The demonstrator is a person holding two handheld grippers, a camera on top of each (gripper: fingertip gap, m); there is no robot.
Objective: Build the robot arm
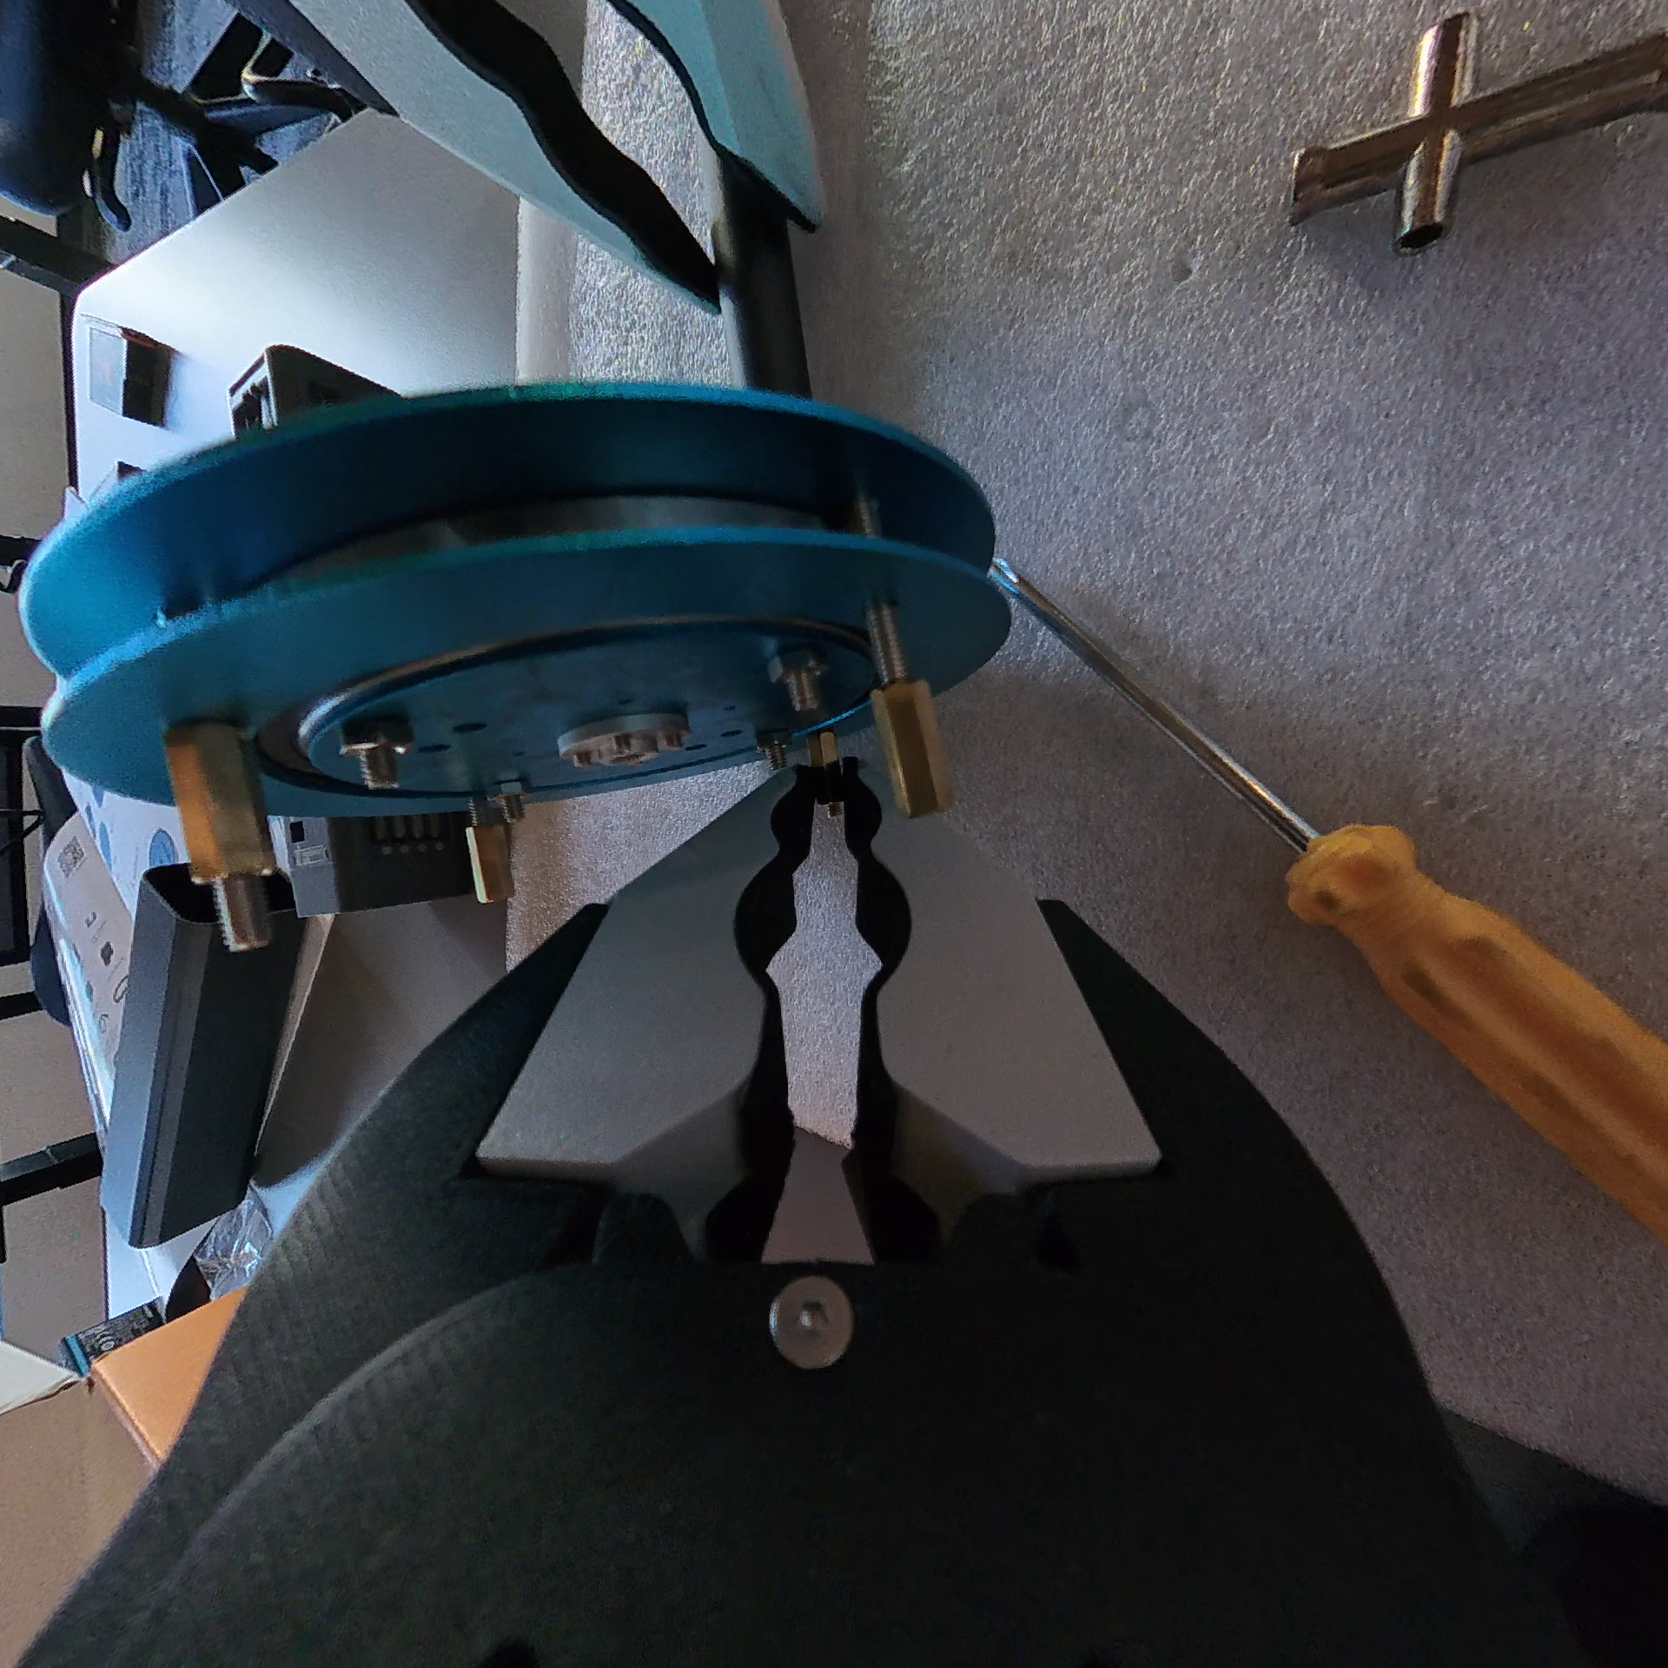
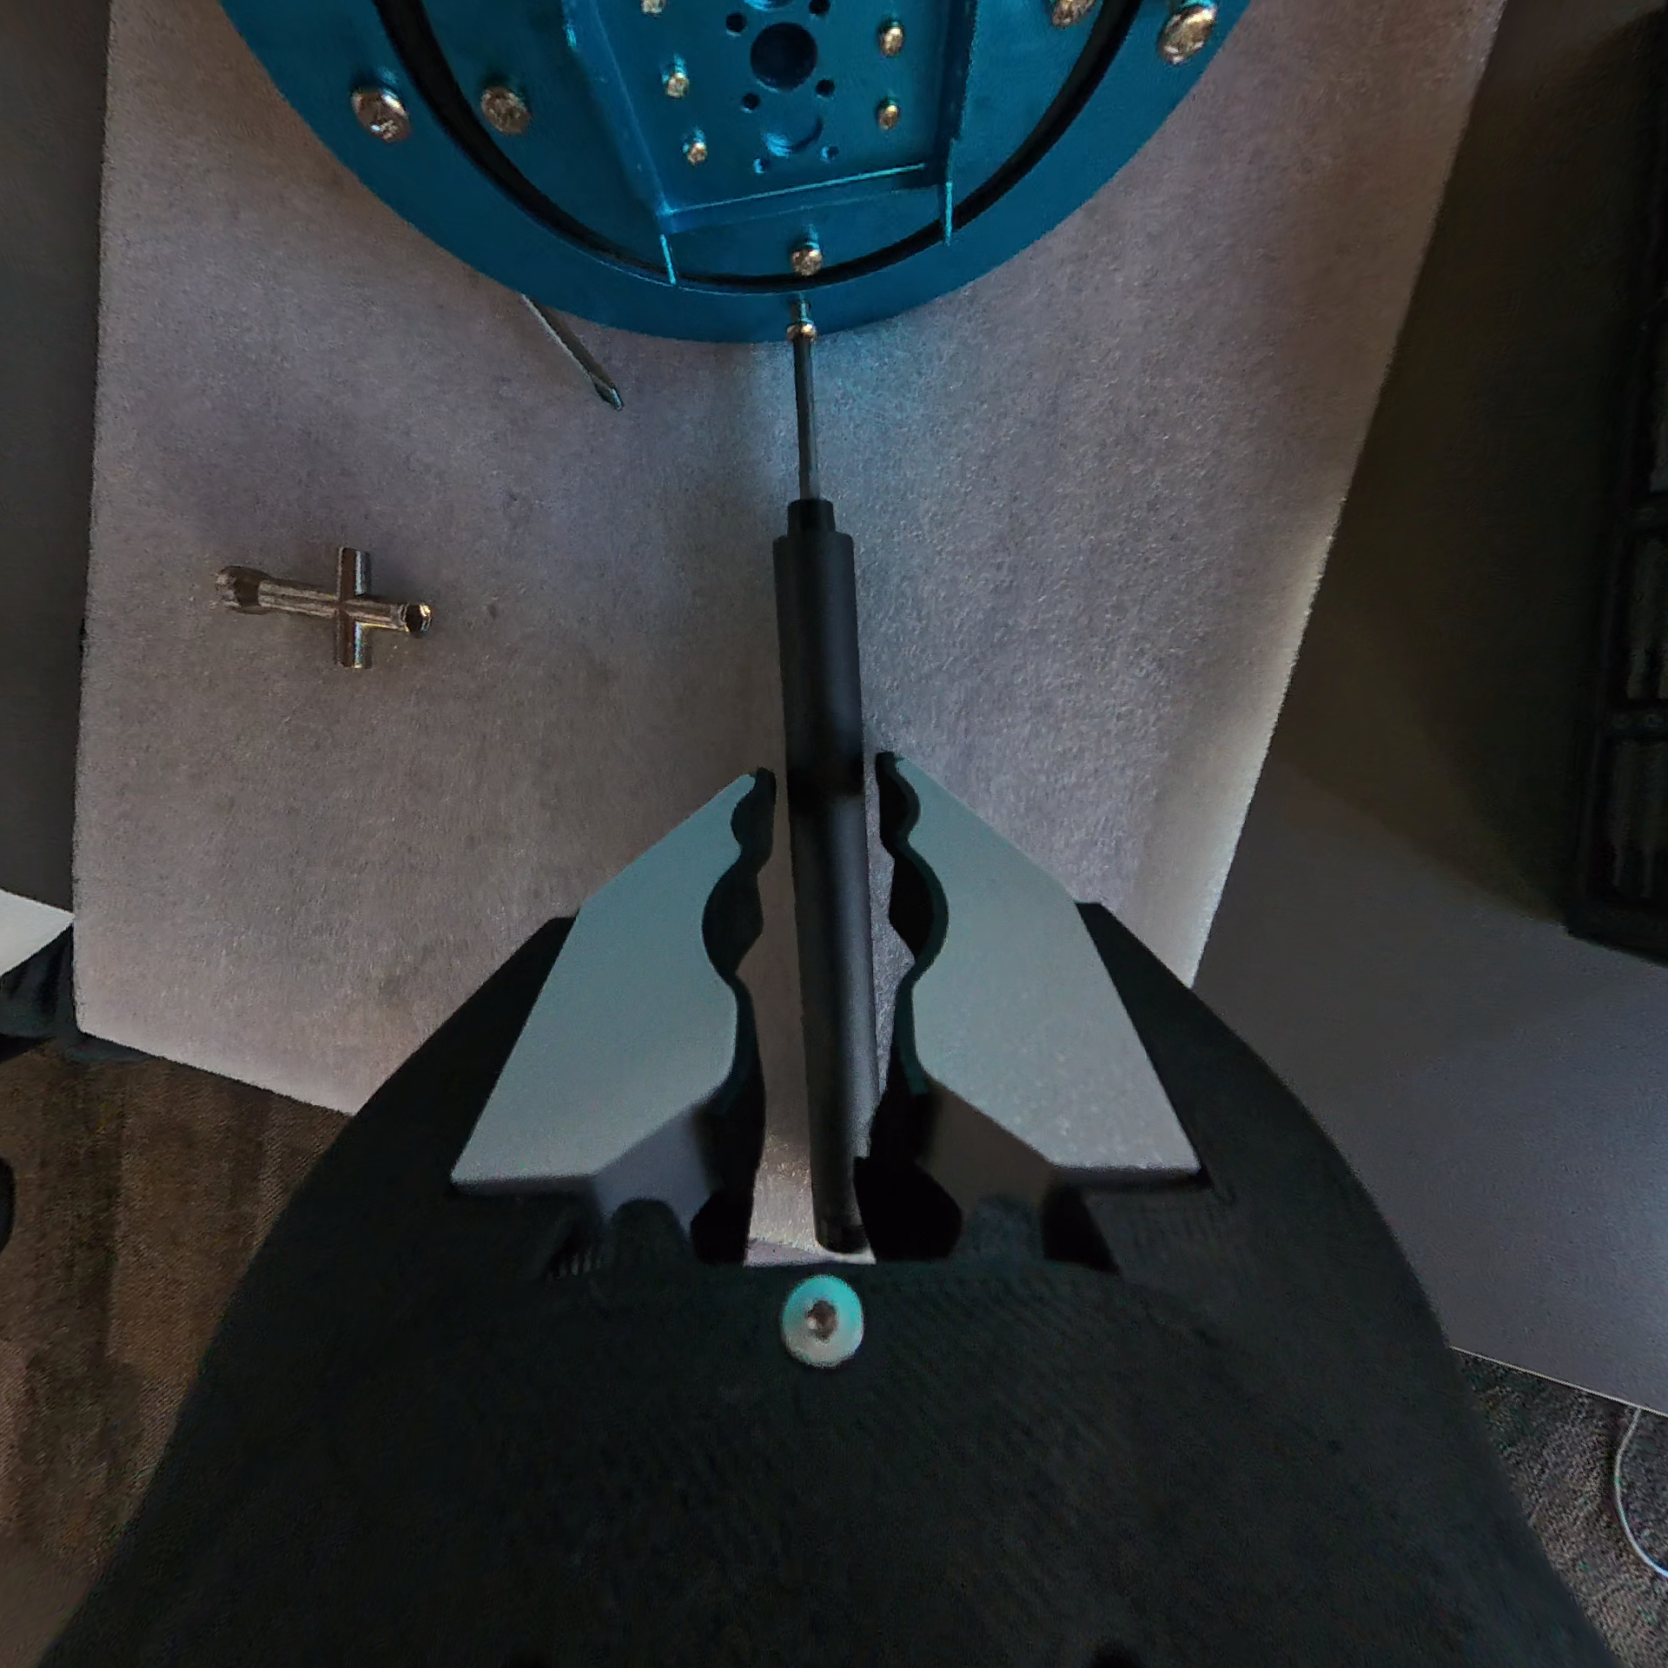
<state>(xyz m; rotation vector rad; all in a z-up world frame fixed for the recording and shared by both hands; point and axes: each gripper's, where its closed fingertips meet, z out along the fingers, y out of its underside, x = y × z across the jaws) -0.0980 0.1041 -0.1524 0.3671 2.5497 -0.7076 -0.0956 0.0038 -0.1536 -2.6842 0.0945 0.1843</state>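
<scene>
In the left wrist view, my left gripper [image 1: 826, 787] is shut on a small brass standoff [image 1: 824, 756] on the underside of a blue two-disc round assembly [image 1: 505, 632], which is lifted off the mat. Longer brass standoffs [image 1: 910, 747] and screws stick out around it. In the right wrist view, my right gripper [image 2: 826, 776] is shut on a black screwdriver [image 2: 823, 722]. Its tip meets a small screw [image 2: 801, 320] at the blue assembly's [image 2: 560, 262] near rim. The right gripper's fingers [image 1: 632, 180] and the black screwdriver [image 1: 767, 298] also show behind the discs.
A grey foam mat [image 1: 1264, 451] lies under everything. A yellow-handled screwdriver [image 1: 1480, 1002] lies on it, its shaft running under the discs, and its tip [image 2: 578, 361] shows in the right wrist view. A metal cross wrench [image 1: 1444, 135] [image 2: 334, 609] lies farther off. Boxes and dark gear [image 1: 180, 1038] stand beside the mat. My hands' fingertips stand some 11 cm from each other.
</scene>
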